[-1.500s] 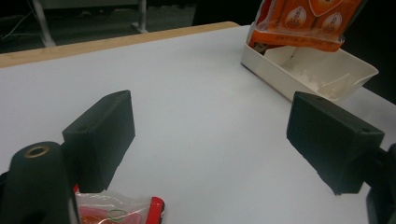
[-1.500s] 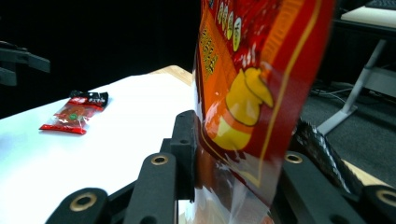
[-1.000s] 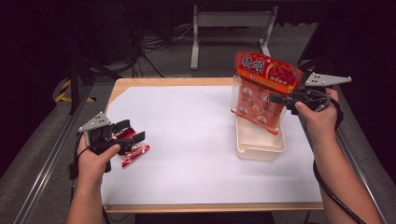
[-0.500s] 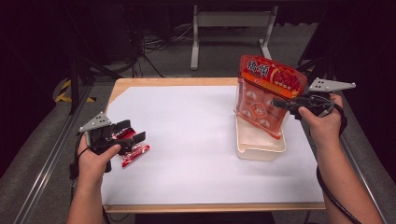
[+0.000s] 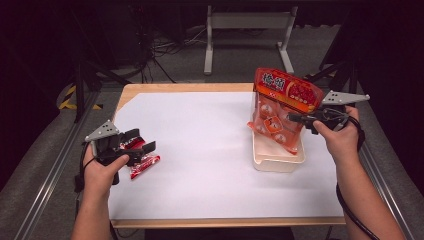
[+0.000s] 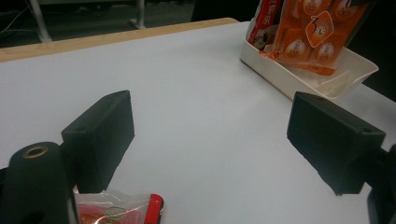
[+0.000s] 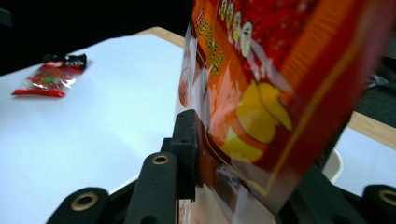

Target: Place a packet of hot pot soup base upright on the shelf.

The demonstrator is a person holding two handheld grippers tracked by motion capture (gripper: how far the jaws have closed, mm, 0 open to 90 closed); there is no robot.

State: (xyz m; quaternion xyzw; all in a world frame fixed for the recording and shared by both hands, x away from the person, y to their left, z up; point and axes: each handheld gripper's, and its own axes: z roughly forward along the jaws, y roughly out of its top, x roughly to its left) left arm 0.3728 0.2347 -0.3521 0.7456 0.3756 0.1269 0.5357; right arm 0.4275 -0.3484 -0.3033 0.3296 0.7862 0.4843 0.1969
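A large orange-red snack bag [image 5: 284, 102] hangs upright with its lower end in a shallow white tray [image 5: 278, 163] at the right of the table. My right gripper [image 5: 295, 119] is shut on the bag's right edge; in the right gripper view the jaws pinch the bag [image 7: 280, 79] from both sides. At the left, my left gripper [image 5: 141, 141] stands open just above a small red snack packet [image 5: 145, 164] lying on the white table. In the left gripper view, the packet [image 6: 116, 210] lies below the left jaw and nothing sits between the wide-open jaws of that gripper [image 6: 210, 135].
White paper [image 5: 200, 150] covers the tabletop, with a wooden edge showing at the back and front. The tray [image 6: 327, 81] and the hanging bag [image 6: 308, 32] appear far right in the left gripper view. A metal stand [image 5: 250, 30] is on the floor behind the table.
The right gripper has lowered the bag a little toward the tray and shifted slightly right. The left gripper and the small packet have not moved.
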